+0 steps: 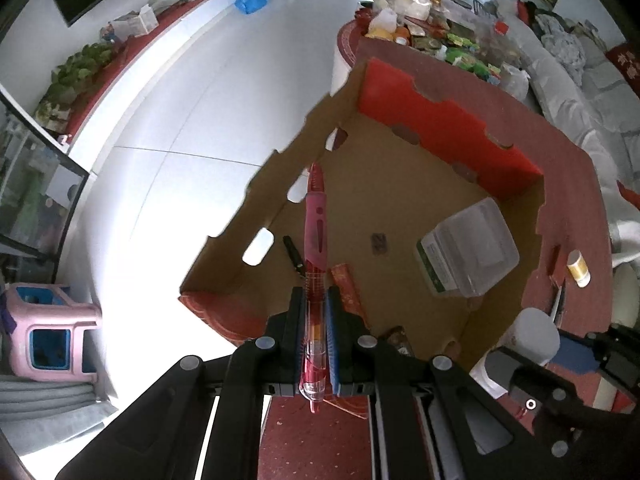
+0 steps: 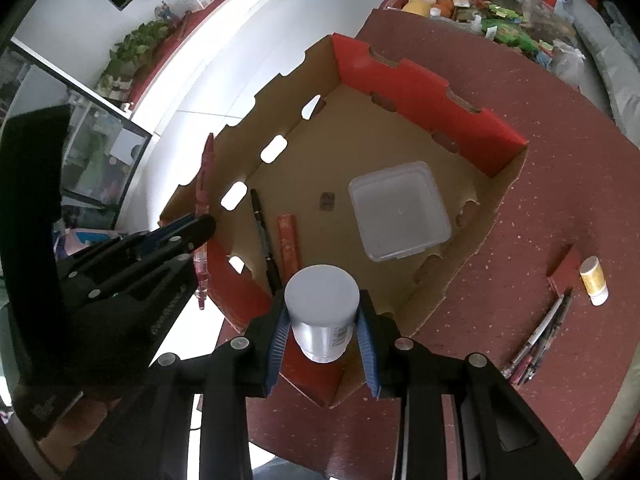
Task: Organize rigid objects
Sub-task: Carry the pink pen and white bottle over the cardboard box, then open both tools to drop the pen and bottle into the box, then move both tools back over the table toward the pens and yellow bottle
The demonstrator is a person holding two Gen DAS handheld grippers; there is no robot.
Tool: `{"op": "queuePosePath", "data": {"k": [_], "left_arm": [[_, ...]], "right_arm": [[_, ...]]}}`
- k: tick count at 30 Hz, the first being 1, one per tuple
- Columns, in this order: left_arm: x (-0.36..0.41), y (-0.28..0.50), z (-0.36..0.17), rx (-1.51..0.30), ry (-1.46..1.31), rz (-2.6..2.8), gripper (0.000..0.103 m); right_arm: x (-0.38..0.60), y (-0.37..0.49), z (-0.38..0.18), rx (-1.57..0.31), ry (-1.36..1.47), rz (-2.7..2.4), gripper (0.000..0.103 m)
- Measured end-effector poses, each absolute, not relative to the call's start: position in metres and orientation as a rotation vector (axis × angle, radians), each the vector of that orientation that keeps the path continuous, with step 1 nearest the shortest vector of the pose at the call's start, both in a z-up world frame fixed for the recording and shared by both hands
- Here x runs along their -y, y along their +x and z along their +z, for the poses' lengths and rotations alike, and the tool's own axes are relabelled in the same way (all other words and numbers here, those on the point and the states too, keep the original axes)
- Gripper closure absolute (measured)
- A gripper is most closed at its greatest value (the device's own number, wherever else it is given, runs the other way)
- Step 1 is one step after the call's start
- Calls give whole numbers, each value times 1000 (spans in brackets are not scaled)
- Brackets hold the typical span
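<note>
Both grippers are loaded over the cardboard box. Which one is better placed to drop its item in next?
Probably the right gripper: its white-capped bottle hangs over the cardboard box, just inside its near corner. The left gripper holds its pink pen over the box's side wall.

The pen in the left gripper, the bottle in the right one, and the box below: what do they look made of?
Pen: plastic, glossy; clear barrel shows its insides, the pink grip looks rubbery. Bottle: probably plastic, matte white cap, printed barcode label. Box: corrugated cardboard, raw brown inside, red print outside, die-cut edges.

Each claw (image 2: 323, 322) is black, with ribbed blue pads (image 2: 277, 340) and round silver pivot screws (image 2: 239, 343) on its linkages
</note>
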State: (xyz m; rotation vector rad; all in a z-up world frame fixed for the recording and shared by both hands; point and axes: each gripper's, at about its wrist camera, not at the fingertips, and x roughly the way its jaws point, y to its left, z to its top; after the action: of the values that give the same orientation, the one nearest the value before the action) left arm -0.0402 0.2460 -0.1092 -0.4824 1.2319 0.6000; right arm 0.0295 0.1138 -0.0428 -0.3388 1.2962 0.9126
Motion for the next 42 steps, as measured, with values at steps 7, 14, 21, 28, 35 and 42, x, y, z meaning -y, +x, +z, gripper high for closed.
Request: {"op": "queuePosePath", "data": {"k": [7,14,21,28,35,42], "left_arm": [[-244,-37,-123,-1262,-485,579,93],[-246,-33,-131,-1280,-478,570,93],[-250,-25,-142,-1311,-457,567,93],[-255,-20,-153,-1350,-450,546,14],[-271,-30,-140,-1293,-497,590,0],[-230,-24,-107,-1255,-486,473,0]], "right_arm": [[-109,32,-53,-1340,-343,889,69],[-114,32,-58,-1359,-348,883,69],[-121,36,-68,-1383,-354,866,69],[-122,41,-76,-1371,-365,859,61],[-96,59,-59,-1291,-302,792,7],[-21,77,-66,-1348,-190,642,7]]}}
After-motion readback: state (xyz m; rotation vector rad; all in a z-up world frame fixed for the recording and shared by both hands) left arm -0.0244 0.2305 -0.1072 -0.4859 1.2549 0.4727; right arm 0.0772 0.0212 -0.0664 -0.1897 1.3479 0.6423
